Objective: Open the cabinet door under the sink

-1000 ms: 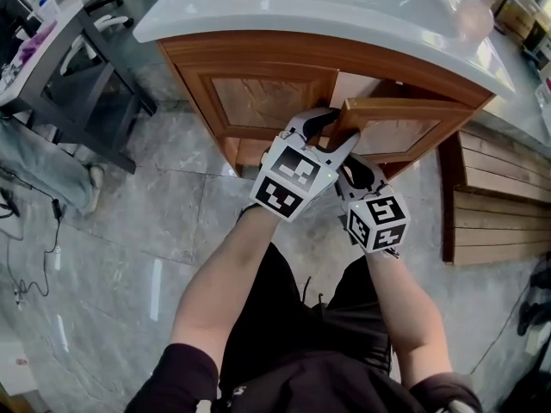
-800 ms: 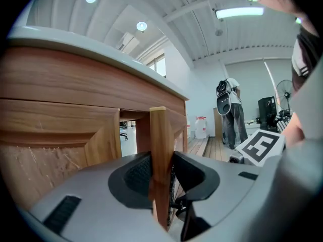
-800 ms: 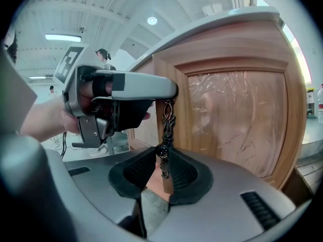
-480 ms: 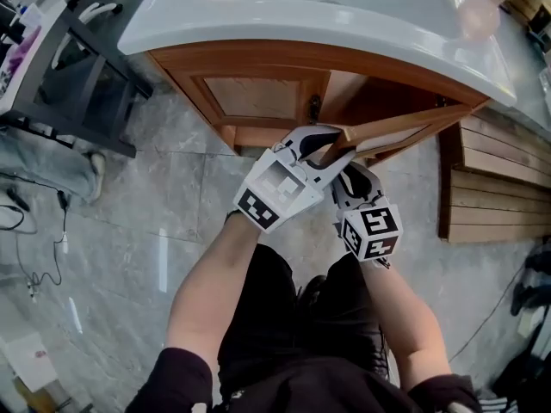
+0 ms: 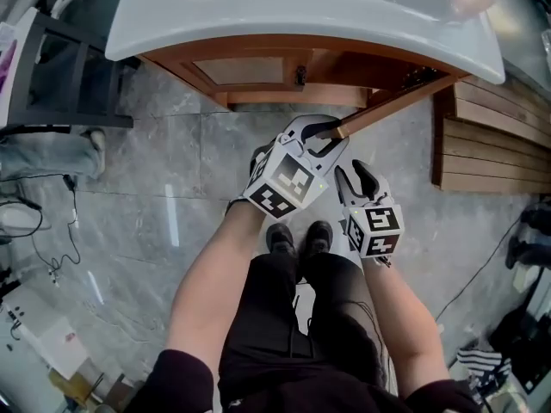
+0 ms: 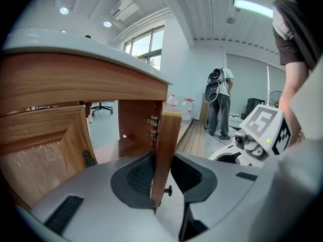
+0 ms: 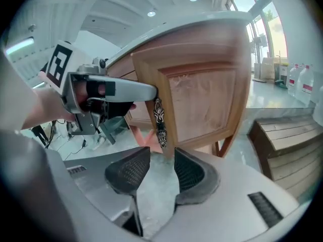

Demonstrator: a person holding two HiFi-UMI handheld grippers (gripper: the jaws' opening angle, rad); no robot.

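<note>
The white sink (image 5: 258,20) sits at twelve o'clock, with the wooden cabinet under it. The right-hand cabinet door (image 7: 204,102) stands swung well out from its frame towards the person, hinges (image 6: 151,127) at about one o'clock and its free edge near the middle of the head view. The left gripper (image 5: 330,132) is clamped on that free edge: its jaws have just been closing, and the pads press the board from both sides. At five o'clock from it, the right gripper (image 7: 162,166) is let go. Its jaws have just been opening and hold nothing, the door's lower corner and ornate metal pull (image 7: 159,122) just beyond the tips. The other door (image 5: 239,70), at eleven o'clock, is closed. Wooden planks (image 5: 495,149) lie at three o'clock.
</note>
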